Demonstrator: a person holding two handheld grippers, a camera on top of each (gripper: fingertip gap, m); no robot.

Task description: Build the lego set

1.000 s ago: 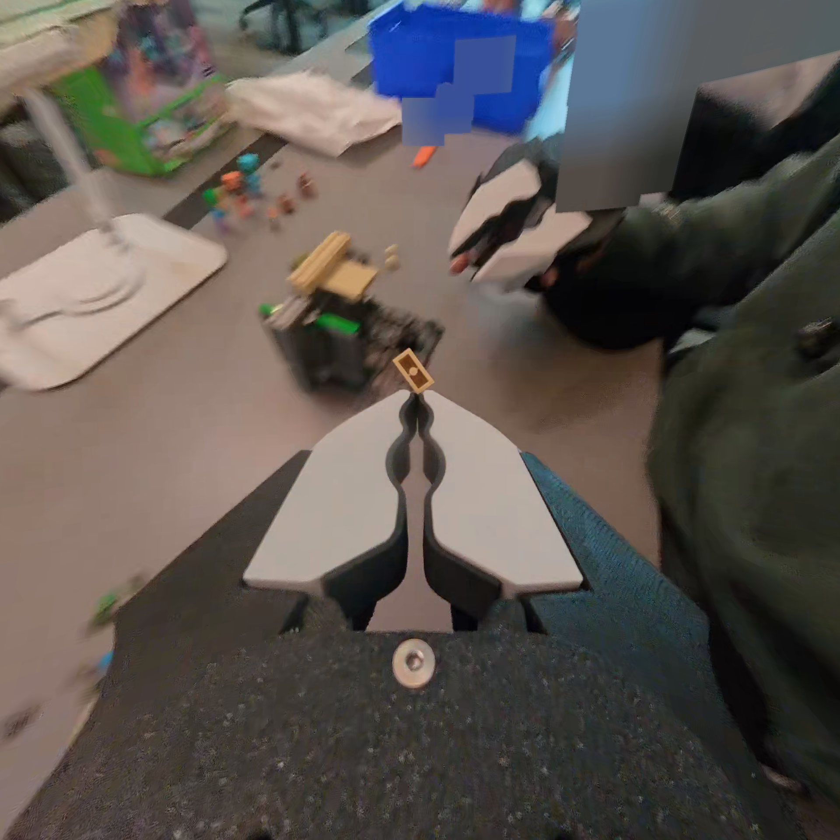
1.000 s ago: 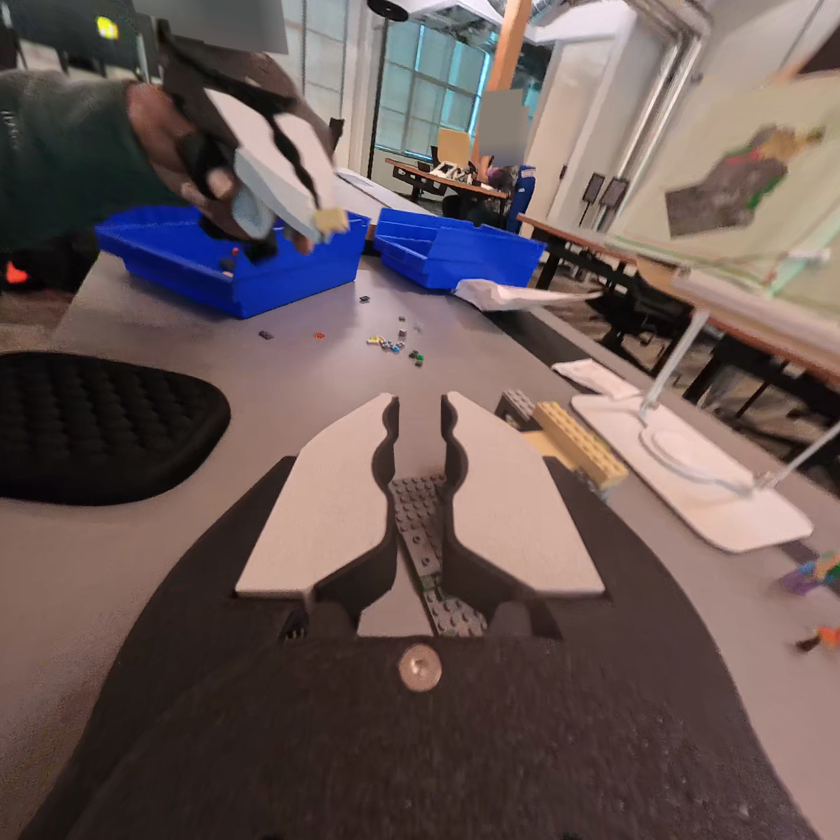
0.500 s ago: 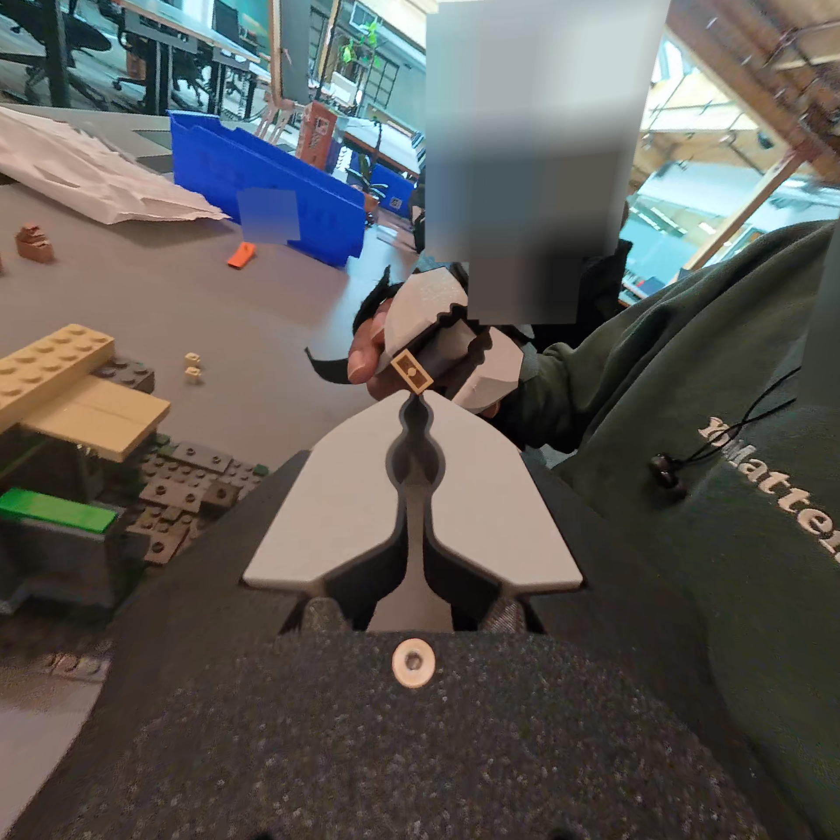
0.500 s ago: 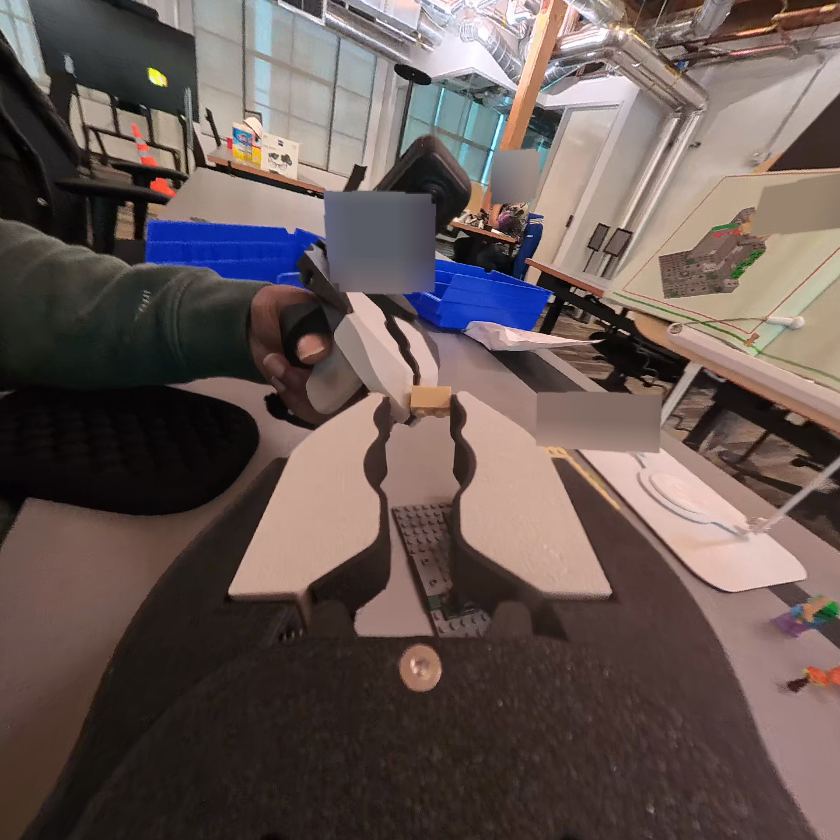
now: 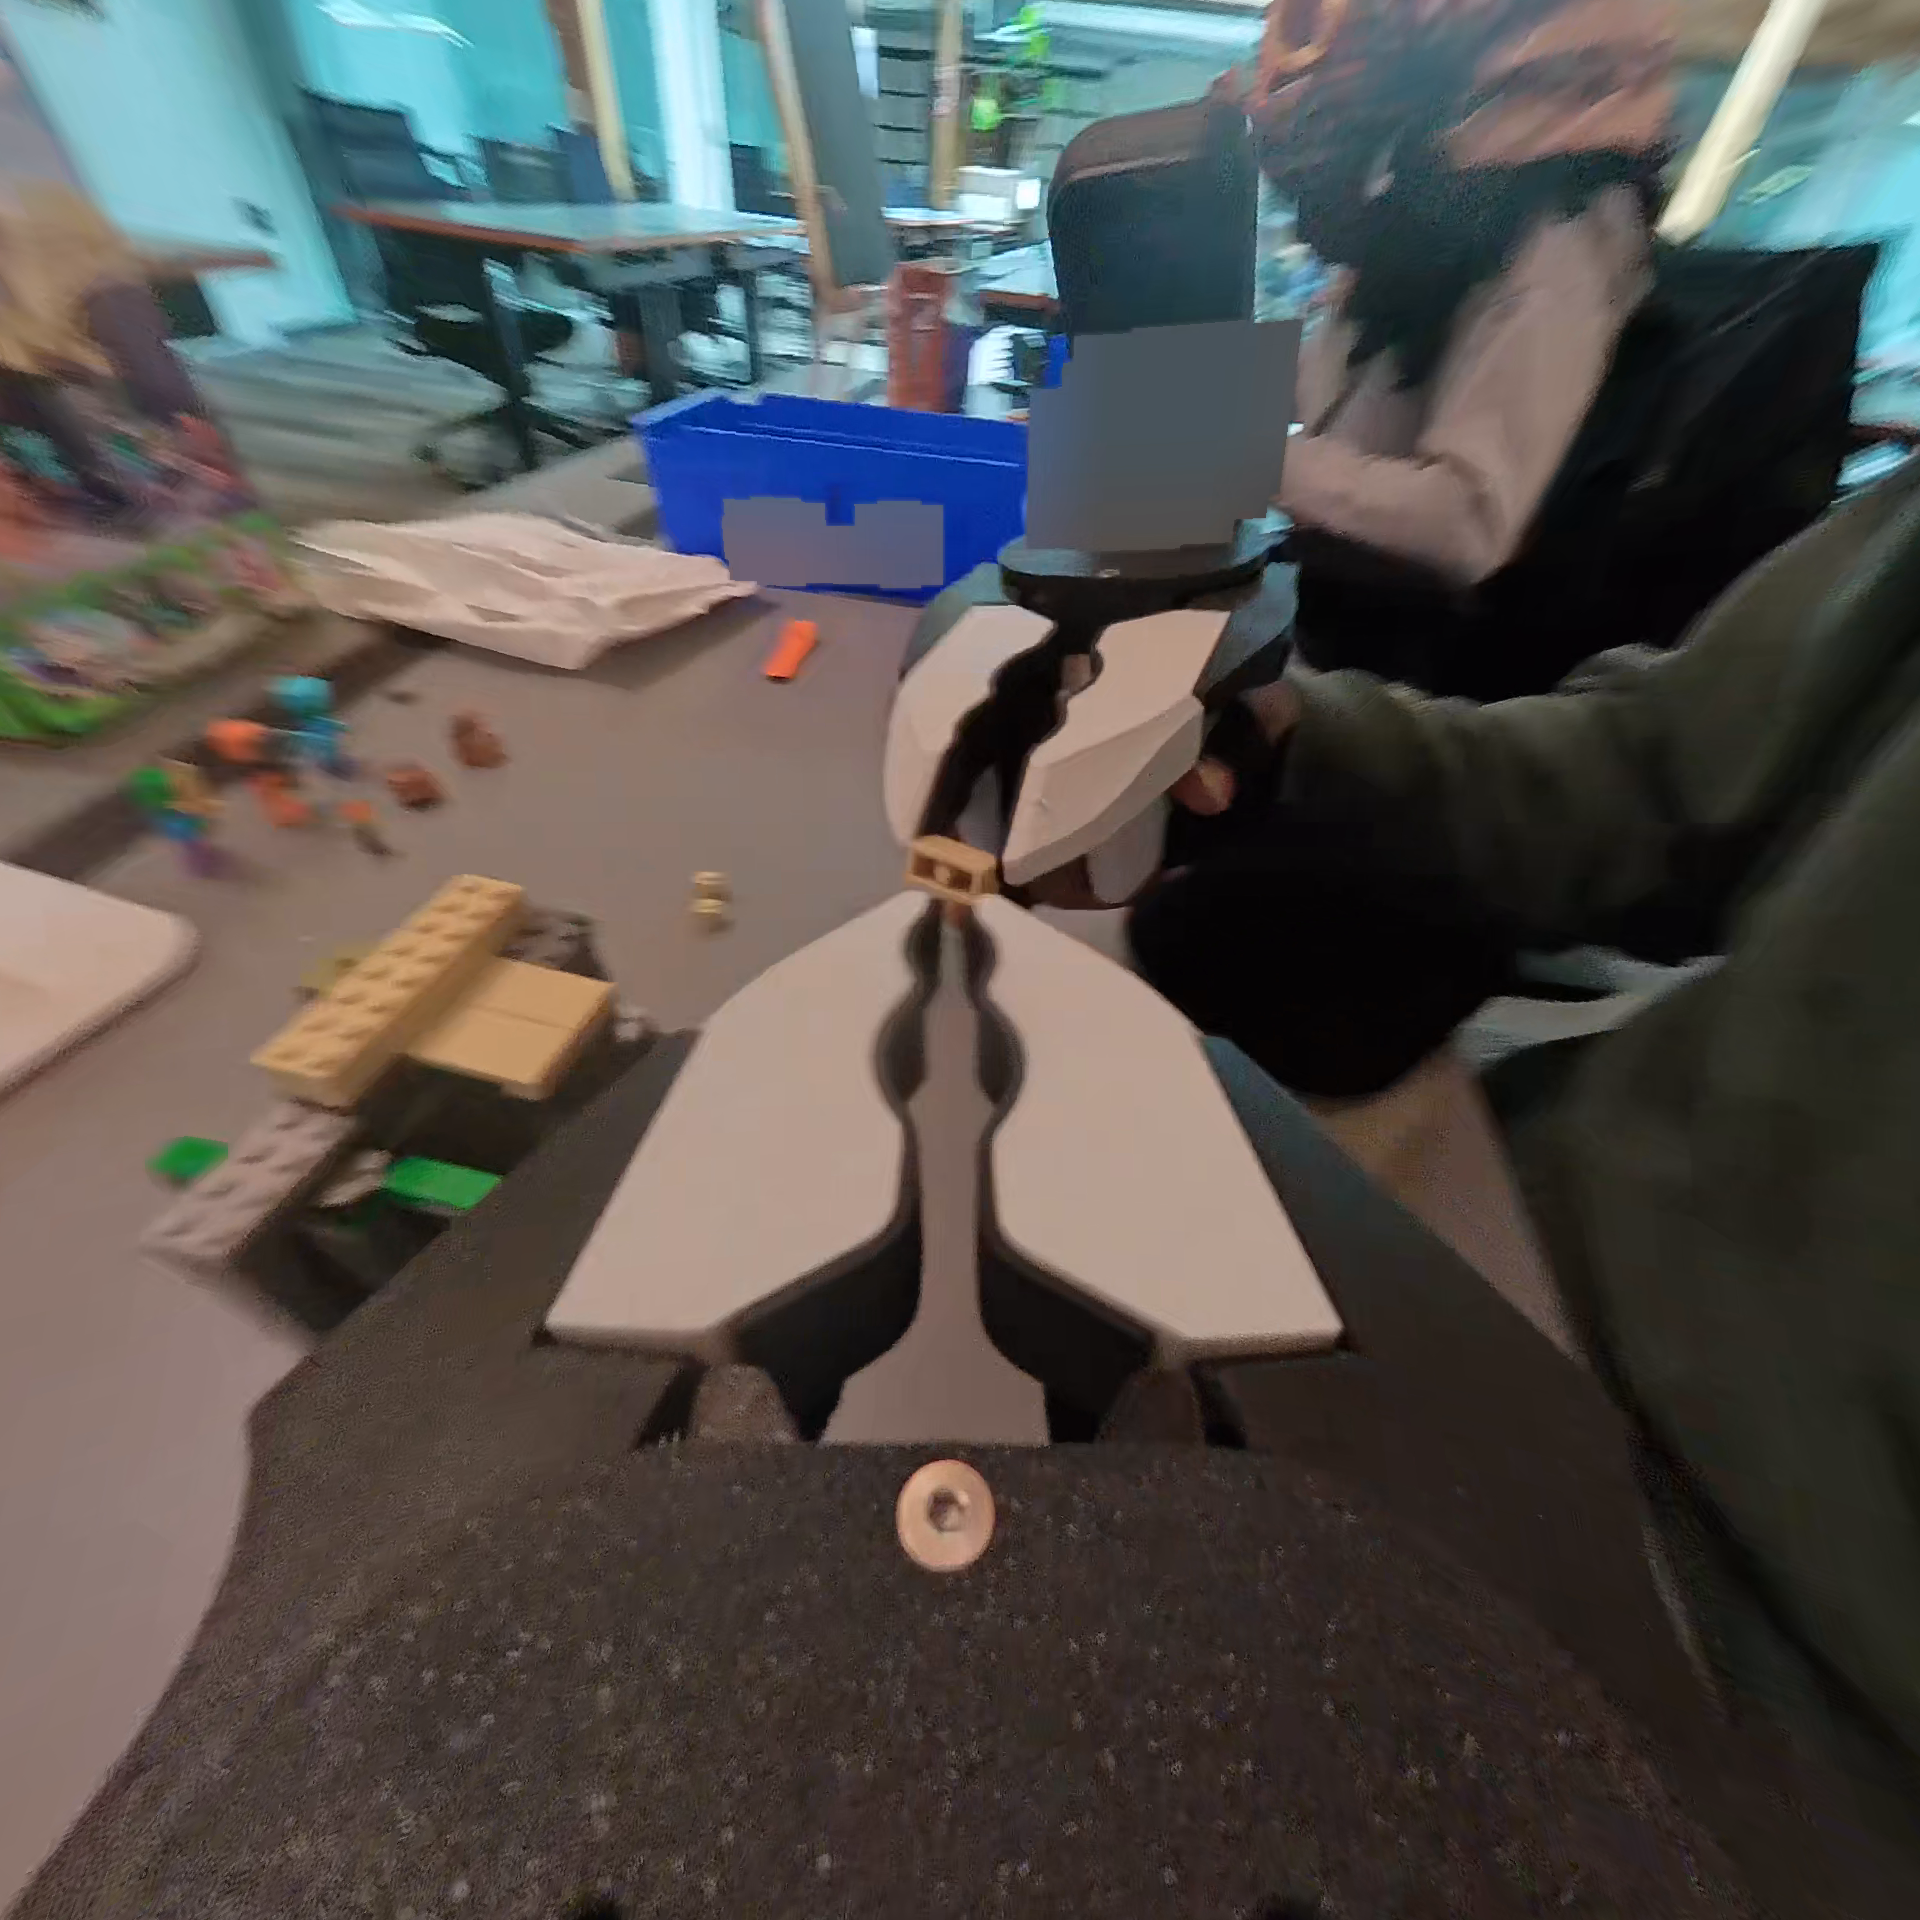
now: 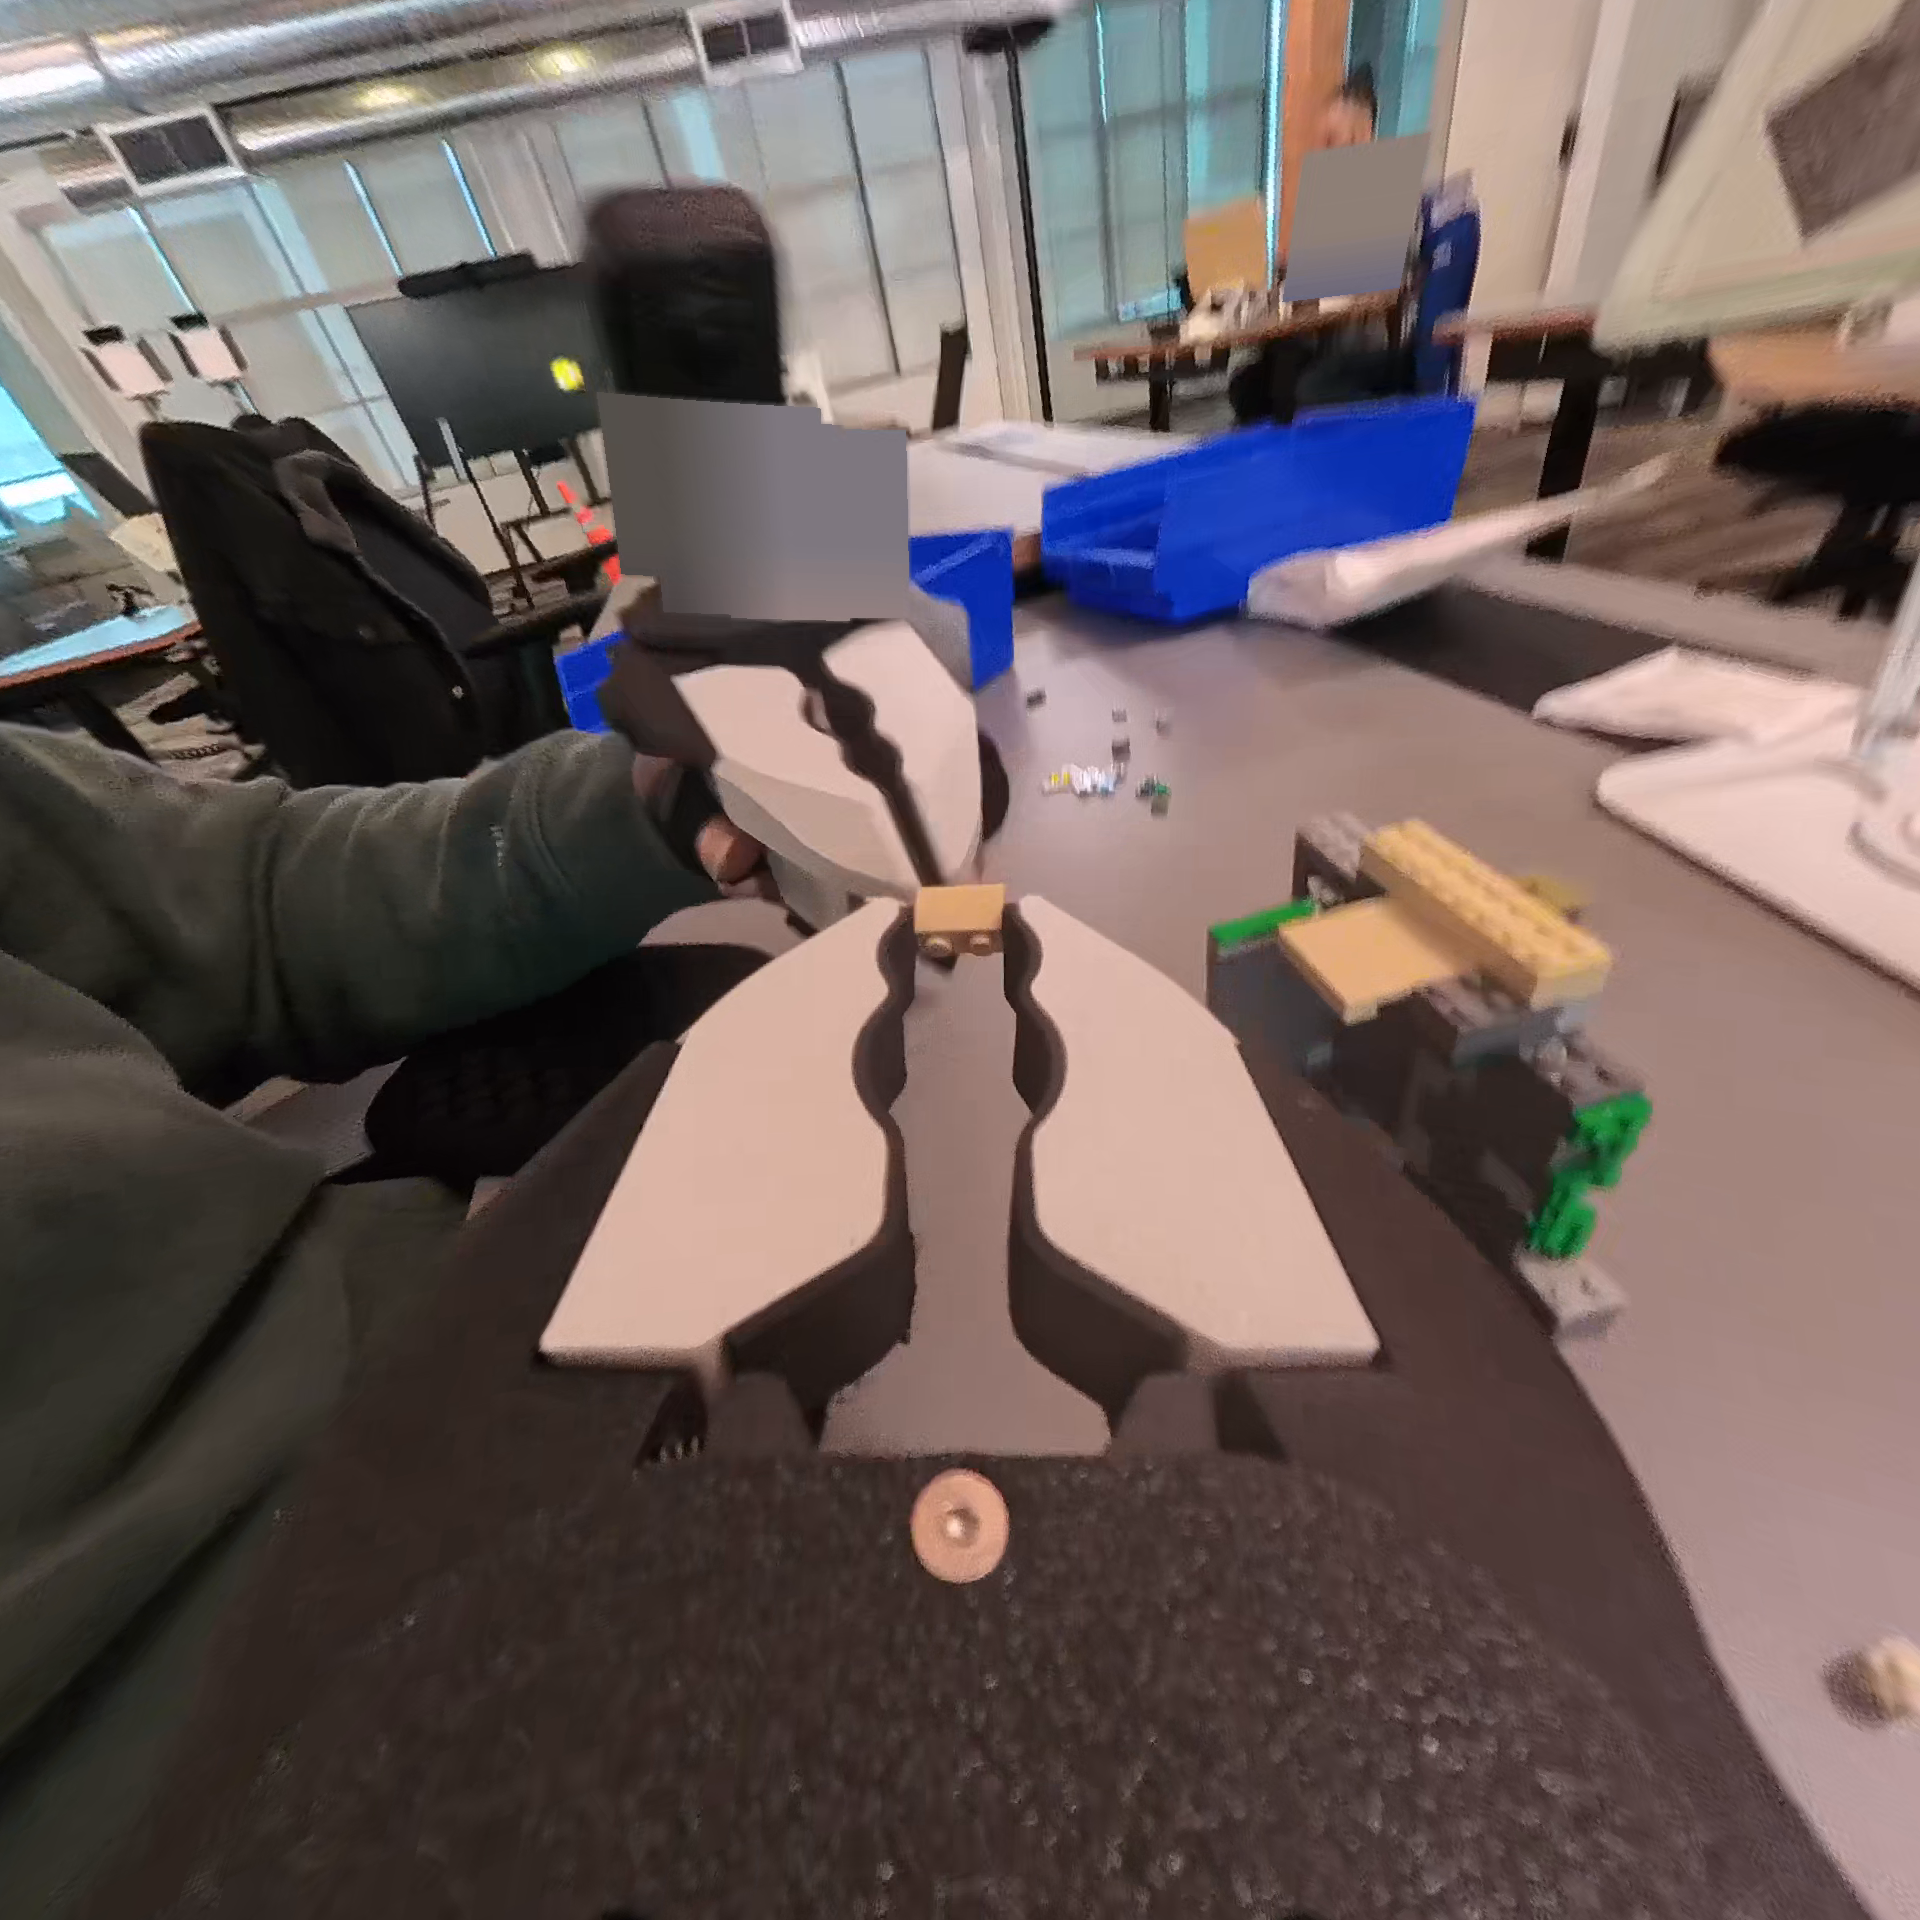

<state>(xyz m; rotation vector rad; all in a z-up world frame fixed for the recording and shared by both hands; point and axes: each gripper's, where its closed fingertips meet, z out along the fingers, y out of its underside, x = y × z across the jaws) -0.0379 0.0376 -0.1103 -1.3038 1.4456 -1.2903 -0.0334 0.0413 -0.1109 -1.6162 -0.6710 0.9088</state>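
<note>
A small tan brick [image 5: 945, 864] hangs in the air between both grippers, above the grey table. My left gripper [image 5: 949, 906] is shut on its lower edge. My right gripper [image 6: 958, 930] grips the same brick [image 6: 958, 906] by its two ends. The two grippers meet tip to tip, with the right one [image 5: 964, 847] coming in from above in the left wrist view. The partly built lego model [image 5: 416, 1049], dark grey with tan plates and green bits, stands on the table to the left of the left gripper. In the right wrist view it [image 6: 1434, 997] stands to the right.
A blue bin [image 5: 831, 468] and crumpled white paper [image 5: 509, 582] lie at the back. Loose figures and bricks [image 5: 281, 748], an orange piece [image 5: 792, 649] and two tiny tan pieces [image 5: 710, 896] lie on the table. A white stand base [image 6: 1766, 821] is at the right. Small loose pieces [image 6: 1101, 779] lie beyond. Only a small space, under 4 cm, lies between the two pairs of fingers.
The left gripper has carried the tan brick up to the right gripper. The right gripper's fingers, open around the brick half a second ago, have closed on its ends.
</note>
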